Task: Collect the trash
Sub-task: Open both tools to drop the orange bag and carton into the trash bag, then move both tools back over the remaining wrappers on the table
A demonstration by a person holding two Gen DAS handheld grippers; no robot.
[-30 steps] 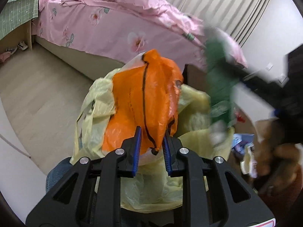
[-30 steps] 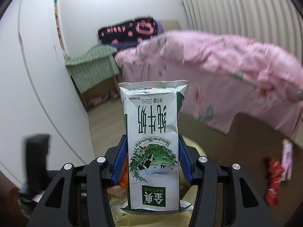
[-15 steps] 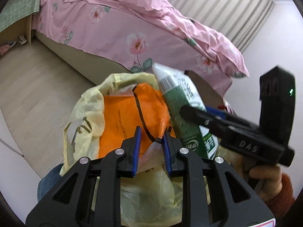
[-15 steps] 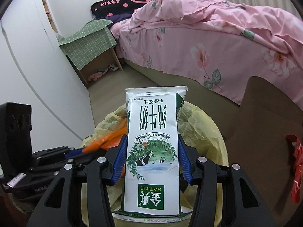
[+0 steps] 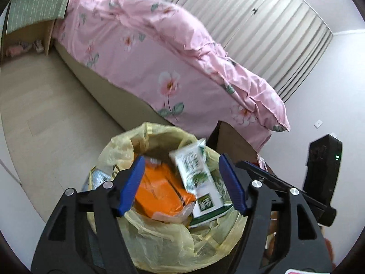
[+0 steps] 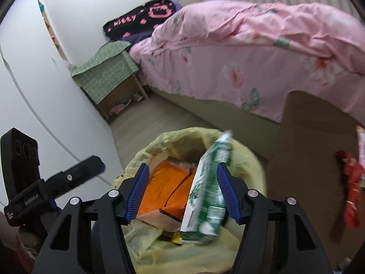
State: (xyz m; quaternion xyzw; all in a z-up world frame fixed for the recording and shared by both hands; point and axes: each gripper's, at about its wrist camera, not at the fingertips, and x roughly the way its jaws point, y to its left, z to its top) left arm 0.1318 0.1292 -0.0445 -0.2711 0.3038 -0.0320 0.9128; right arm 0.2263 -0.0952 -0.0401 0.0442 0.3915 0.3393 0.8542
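A bed under a pink floral duvet [image 5: 173, 68] fills the far side of the room, with pleated curtains [image 5: 262, 25] behind it and a pale wood floor [image 5: 45, 105] in front. At the head of the bed stands a bedside table draped in green checked cloth [image 6: 107, 75], and a black blanket with pink lettering [image 6: 141, 20] lies over the pillows. Close below both cameras sits the trash bin lined with a yellow plastic bag [image 5: 159, 235], its mouth open. Inside the bag lies an orange plastic bag [image 5: 157, 194], and beside it a green-and-white milk carton [image 5: 198, 182] stands tilted against the liner's right side, touching neither gripper as far as can be seen. The left gripper [image 5: 184, 185] hangs over the bin with its blue-padded fingers spread wide and nothing between them. The right gripper [image 6: 182, 191] is likewise wide open above the bag; the carton [image 6: 205, 196] shows blurred just inside its right finger, free of any squeeze. A red wrapper [image 6: 352, 189] lies on a brown surface [image 6: 308, 141] to the right of the bin.
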